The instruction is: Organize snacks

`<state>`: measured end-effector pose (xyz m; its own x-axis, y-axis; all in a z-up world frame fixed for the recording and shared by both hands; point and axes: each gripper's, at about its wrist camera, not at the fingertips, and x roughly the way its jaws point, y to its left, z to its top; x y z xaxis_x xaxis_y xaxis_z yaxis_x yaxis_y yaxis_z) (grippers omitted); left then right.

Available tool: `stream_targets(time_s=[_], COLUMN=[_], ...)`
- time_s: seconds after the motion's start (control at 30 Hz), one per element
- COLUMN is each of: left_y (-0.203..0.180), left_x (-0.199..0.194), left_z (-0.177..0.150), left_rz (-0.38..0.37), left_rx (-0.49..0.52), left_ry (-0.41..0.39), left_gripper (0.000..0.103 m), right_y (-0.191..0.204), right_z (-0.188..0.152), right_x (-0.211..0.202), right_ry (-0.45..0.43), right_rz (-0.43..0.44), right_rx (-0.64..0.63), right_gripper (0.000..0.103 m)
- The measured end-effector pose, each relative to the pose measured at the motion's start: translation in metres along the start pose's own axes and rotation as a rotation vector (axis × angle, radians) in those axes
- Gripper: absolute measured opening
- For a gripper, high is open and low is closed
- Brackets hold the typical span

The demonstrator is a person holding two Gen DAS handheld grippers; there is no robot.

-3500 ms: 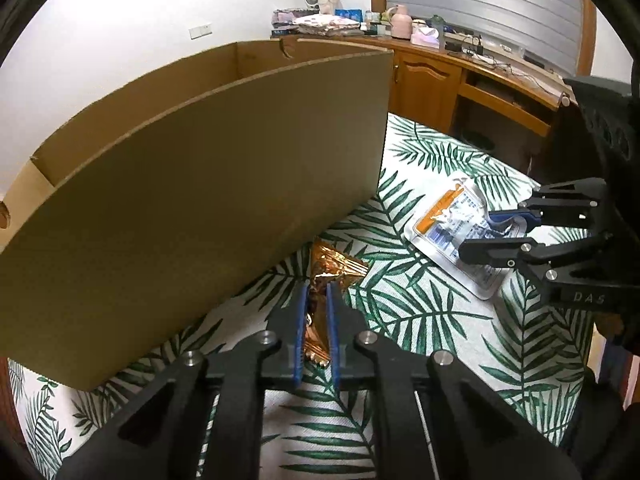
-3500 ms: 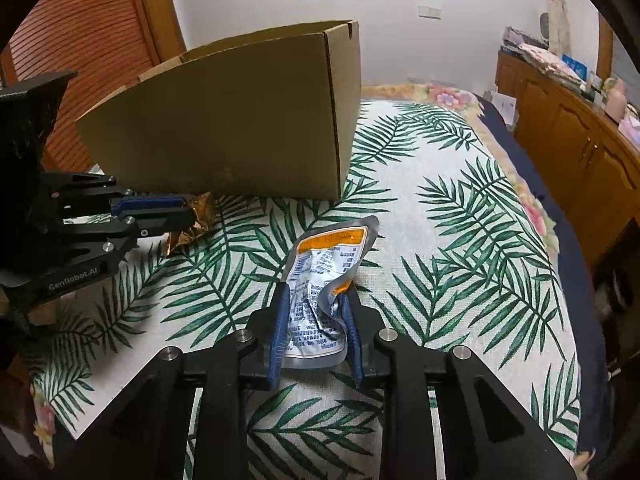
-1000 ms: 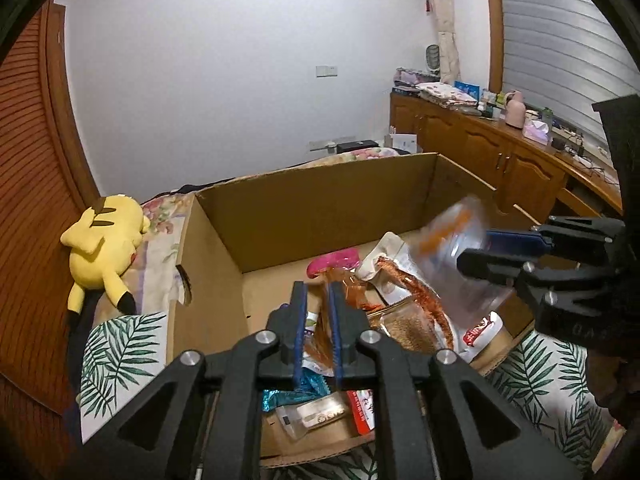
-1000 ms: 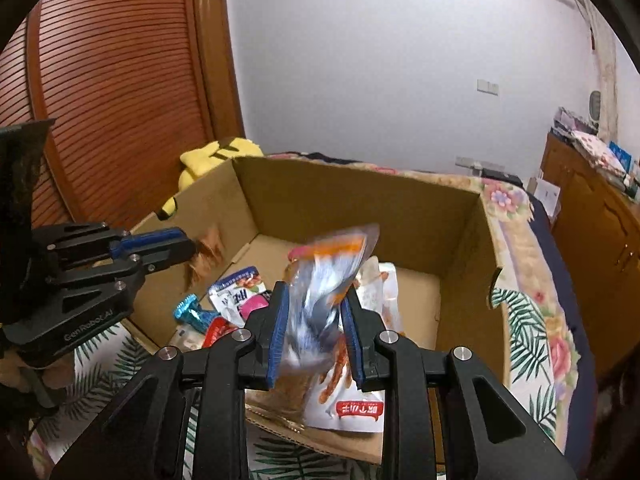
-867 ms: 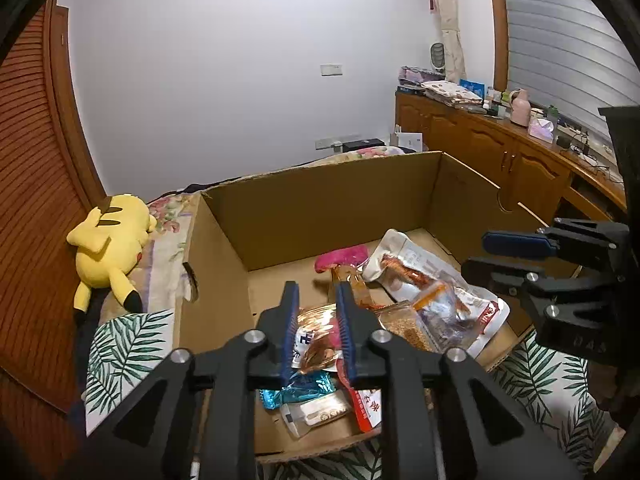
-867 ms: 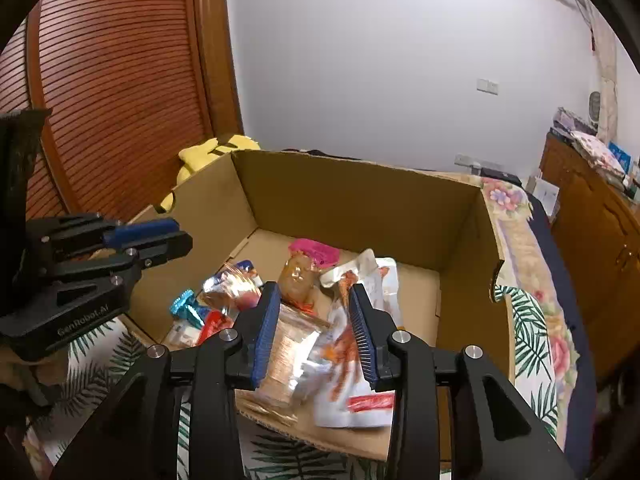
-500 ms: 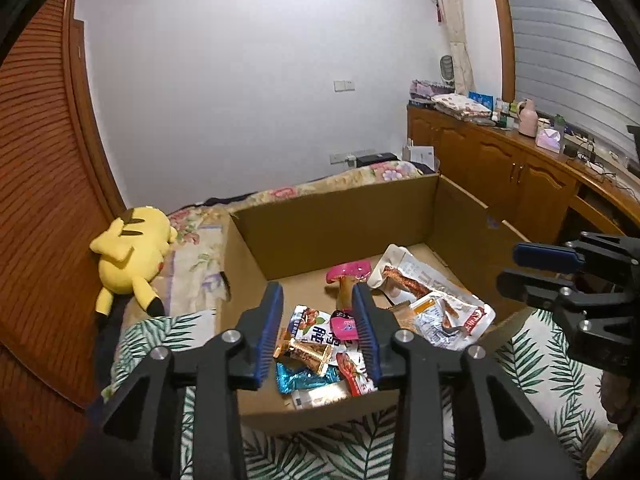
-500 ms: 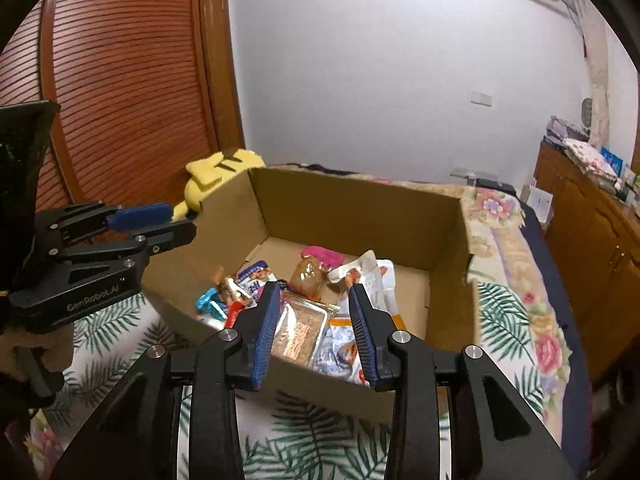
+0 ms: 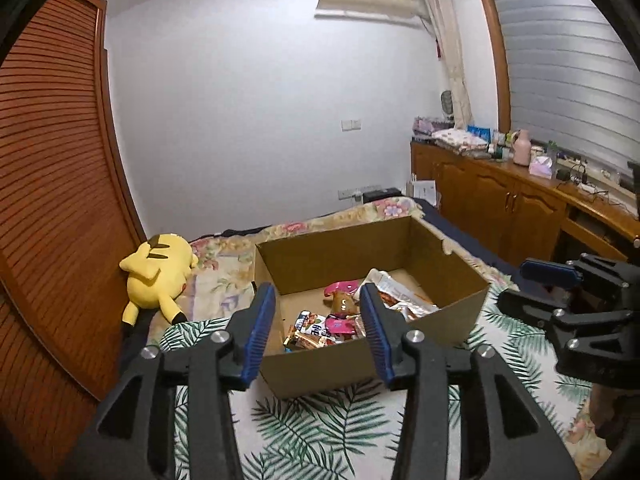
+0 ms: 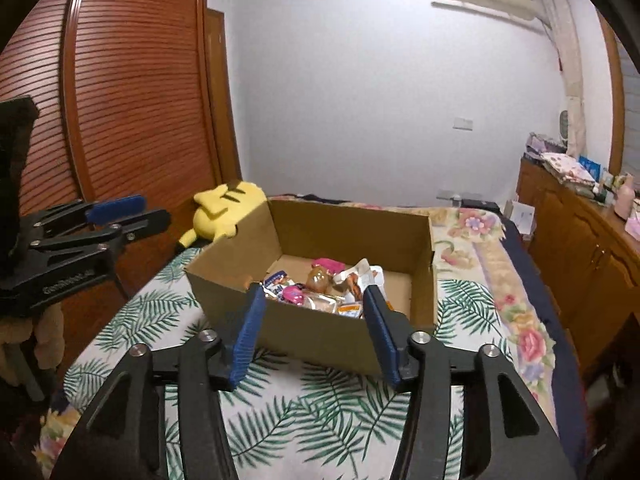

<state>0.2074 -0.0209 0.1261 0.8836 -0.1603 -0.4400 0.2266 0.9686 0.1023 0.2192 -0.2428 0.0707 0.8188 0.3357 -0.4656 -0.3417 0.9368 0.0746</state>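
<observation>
Both tools are empty: the left tool (image 9: 318,330) and the right tool (image 10: 310,330) each have their blue-padded jaws standing apart with nothing between them, and the jaws have just been opening. They hang over the near side of the open brown cardboard box (image 10: 316,338), where the mixed snack packets (image 9: 340,320) lie. This reads as a release step done. I see no loose snack on the leaf-print bed cover (image 9: 320,432), so the next move means finding one. A yellow plush toy (image 9: 156,272) lies beside the box, clear of the way.

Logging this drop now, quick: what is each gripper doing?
Left gripper: open, empty, jaws just been opening, back from the box.
Right gripper: open, empty, jaws just been opening.
</observation>
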Motion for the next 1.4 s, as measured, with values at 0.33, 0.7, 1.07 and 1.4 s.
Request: stream_targets(time_s=[0.33, 0.7, 1.07, 1.4], left_y=[-0.014, -0.024, -0.038, -0.036], left_x=[-0.066, -0.108, -0.122, -0.119], left_z=[-0.022, -0.062, -0.104, -0.126], left_rz=[-0.012, 0.058, 0.077, 0.099], left_rx=[-0.016, -0.081, -0.118, -0.138], left_ry=[-0.083, -0.108, -0.084, -0.039], left_gripper=[0.091, 0.094, 0.094, 0.094], right_y=[0.016, 0.031, 0.03, 0.033], right_z=[-0.015, -0.039, -0.072, -0.097], right_x=[-0.049, -0.092, -0.125, -0.137], right_ry=[-0.069, -0.124, -0.149, -0.14], right_rz=[-0.043, -0.132, -0.159, -0.18], right_rx=[0.008, 0.01, 0.049, 0.065], right_gripper=[0.095, 0.103, 0.103, 0.103])
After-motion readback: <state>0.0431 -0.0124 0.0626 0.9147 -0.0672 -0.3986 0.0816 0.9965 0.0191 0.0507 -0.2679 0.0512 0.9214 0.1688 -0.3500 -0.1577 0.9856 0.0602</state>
